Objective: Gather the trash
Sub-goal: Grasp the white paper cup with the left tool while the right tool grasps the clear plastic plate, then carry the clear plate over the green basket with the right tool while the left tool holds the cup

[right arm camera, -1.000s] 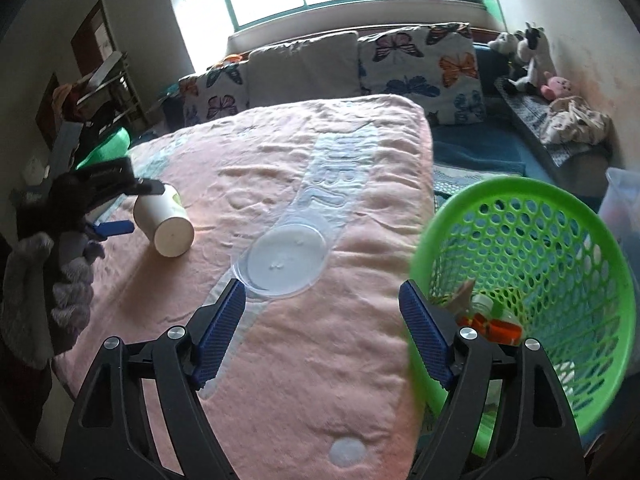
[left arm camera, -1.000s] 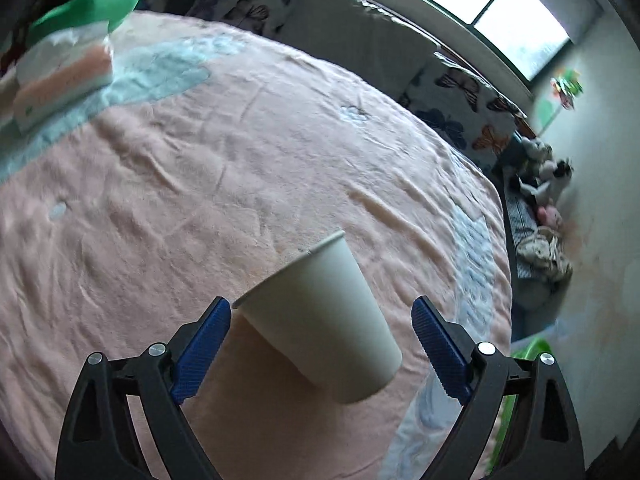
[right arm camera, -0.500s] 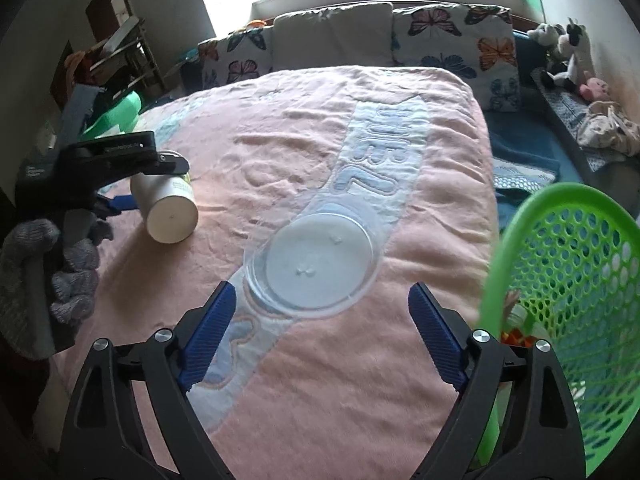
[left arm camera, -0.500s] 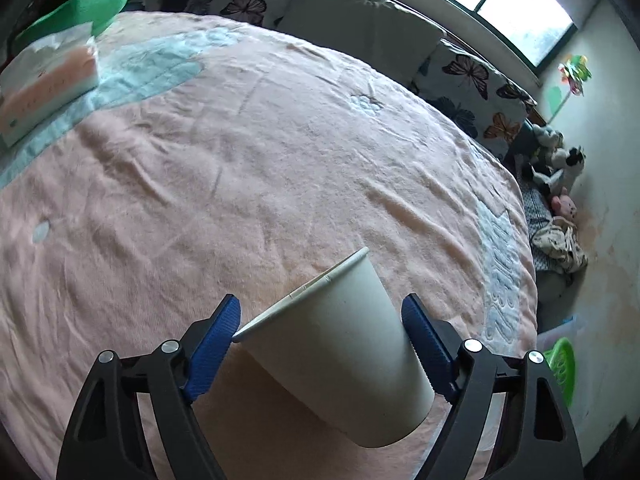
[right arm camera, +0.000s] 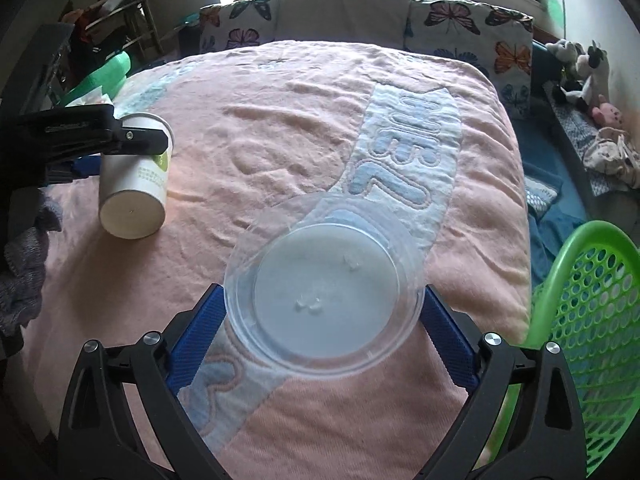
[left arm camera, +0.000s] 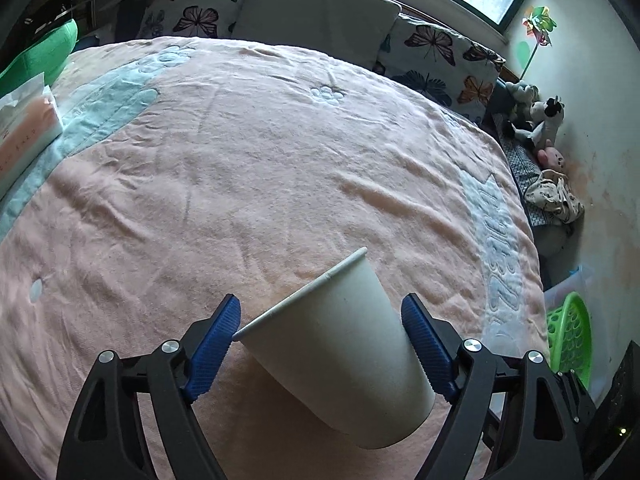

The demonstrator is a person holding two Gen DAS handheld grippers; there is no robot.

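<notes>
The left claw (left arm camera: 320, 320) points down at the bed (left arm camera: 260, 160) with a paper cup (left arm camera: 340, 356) lying on its side between the blue pads. The right pad touches the cup's wall; the left pad (left arm camera: 212, 344) sits just at the rim, and whether it truly presses there is hard to tell from this angle, so the grip looks closed on the cup but not certainly so. The cup's mouth faces up the bed toward the pillows, its base toward the camera. In the right wrist view the same cup (right arm camera: 134, 196) lies near the left edge of the bed, under the black frame of the left claw (right arm camera: 120, 148).

The right claw (right arm camera: 320, 312) stands wide and its jaws are opening. A clear plastic lid (right arm camera: 324, 292) lies flat on the pink blanket (right arm camera: 280, 120) between the two pads, near the foot edge of the bed, partly over the pale blue lettered strip. The pads flank the lid's rim without clamping it.

Just past the right edge of the bed stands a green basket (right arm camera: 592, 320) with holes in its wall. At the left edge lies a tissue pack (left arm camera: 24, 128). At the head edge, butterfly pillows (right arm camera: 476, 28) line up below the window, and soft toys (right arm camera: 580, 64) sit by the far right corner.
</notes>
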